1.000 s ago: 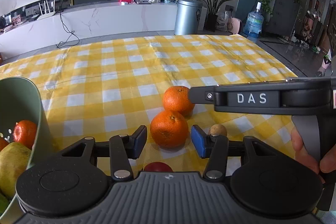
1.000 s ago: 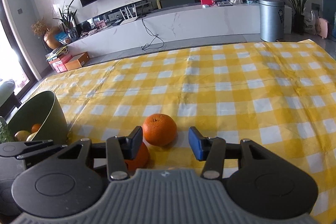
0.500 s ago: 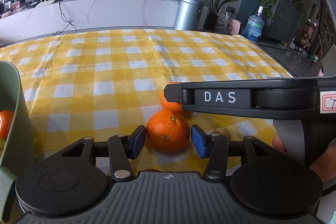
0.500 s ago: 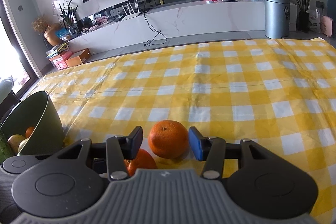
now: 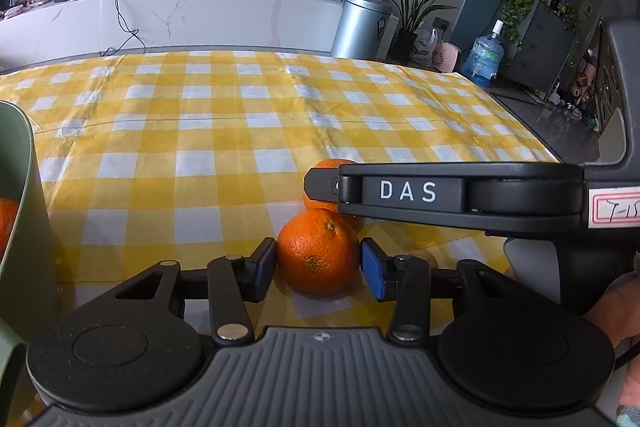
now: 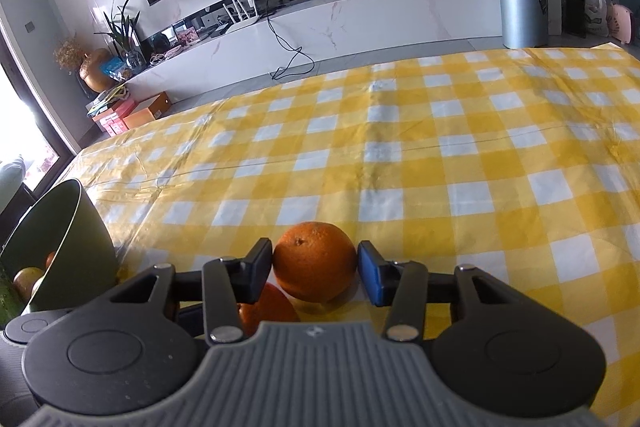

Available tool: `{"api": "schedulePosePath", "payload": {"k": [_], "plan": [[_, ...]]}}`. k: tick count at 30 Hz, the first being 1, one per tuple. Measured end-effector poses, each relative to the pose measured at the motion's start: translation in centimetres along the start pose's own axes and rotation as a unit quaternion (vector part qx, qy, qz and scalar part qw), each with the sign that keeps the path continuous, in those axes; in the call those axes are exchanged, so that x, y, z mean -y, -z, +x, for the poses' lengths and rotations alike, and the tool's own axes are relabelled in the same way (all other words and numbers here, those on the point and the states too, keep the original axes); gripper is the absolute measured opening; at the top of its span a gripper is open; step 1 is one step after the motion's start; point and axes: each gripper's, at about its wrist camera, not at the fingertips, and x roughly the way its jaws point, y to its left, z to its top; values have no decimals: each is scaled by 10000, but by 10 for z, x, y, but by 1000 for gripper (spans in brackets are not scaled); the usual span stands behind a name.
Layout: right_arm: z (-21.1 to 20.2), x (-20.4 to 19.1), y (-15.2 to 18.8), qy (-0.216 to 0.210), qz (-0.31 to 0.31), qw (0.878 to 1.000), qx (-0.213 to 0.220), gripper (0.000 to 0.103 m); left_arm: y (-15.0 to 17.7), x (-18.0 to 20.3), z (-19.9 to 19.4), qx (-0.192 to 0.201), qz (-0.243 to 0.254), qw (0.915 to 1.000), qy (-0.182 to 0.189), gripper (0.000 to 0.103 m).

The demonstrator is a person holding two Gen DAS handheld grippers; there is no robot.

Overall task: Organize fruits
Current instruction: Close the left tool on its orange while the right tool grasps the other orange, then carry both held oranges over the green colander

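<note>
Two oranges lie on the yellow checked tablecloth. My left gripper (image 5: 318, 269) is open, its pads on either side of the near orange (image 5: 318, 251), which rests on the cloth. The far orange (image 5: 326, 183) sits just behind it, partly hidden by my right gripper's body. In the right wrist view, my right gripper (image 6: 315, 269) is open around that far orange (image 6: 315, 261), with its pads close to the sides. The near orange (image 6: 266, 313) shows low beside the right gripper's left finger. A green bowl (image 6: 60, 247) holding several fruits stands at the left.
The green bowl's wall (image 5: 24, 211) fills the left edge of the left wrist view, with an orange fruit (image 5: 6, 223) inside. The table's right edge (image 5: 532, 131) drops to the floor. The cloth stretches away beyond the oranges.
Both grippers have moved forward and down over the oranges. Each orange now sits between a pair of pads, which have narrowed. The small brown and red fruits have left the left wrist view.
</note>
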Motion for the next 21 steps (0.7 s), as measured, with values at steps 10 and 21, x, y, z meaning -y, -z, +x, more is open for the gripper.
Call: {"api": "schedulePosePath", "payload": {"k": [10,21], "plan": [[-13,8,-2,46,291,9994,170,42,-4,1,-12,123,80,9999,-73,50],[-51,2,-4,133,190,9972,716,42,-17,6,-61,426,173,9986,-274,49]]}}
